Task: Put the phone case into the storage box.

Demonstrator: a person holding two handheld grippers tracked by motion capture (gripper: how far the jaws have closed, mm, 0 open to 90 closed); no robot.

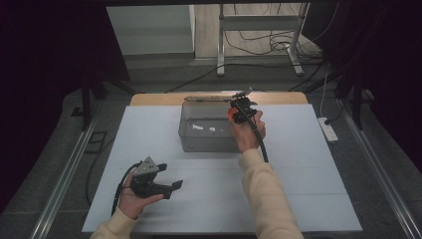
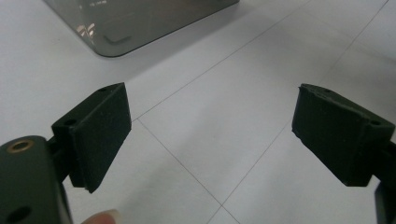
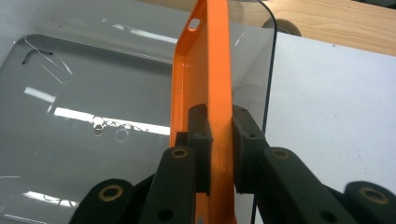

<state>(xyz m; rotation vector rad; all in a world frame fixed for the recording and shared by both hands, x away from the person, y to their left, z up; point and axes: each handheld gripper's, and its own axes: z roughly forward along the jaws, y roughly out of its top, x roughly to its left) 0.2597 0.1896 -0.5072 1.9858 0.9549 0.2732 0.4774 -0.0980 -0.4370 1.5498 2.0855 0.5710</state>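
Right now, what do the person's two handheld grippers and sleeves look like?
Both arms wear cream long sleeves. The left gripper is black, topped by a grey three-cornered plate, with a black cable trailing by the wrist; its flat rectangular pads are matte black foam. The right gripper is black too, with brass-ringed holes in its jaw arms and a thick black cable running along the forearm.

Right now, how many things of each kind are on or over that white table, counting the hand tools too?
Grippers: 2, the left gripper open over the table, the right gripper clamped on the case.
Clear plastic boxes: 1, the box at the far side.
Orange phone cases: 1, the case held over the box.
Total: 4
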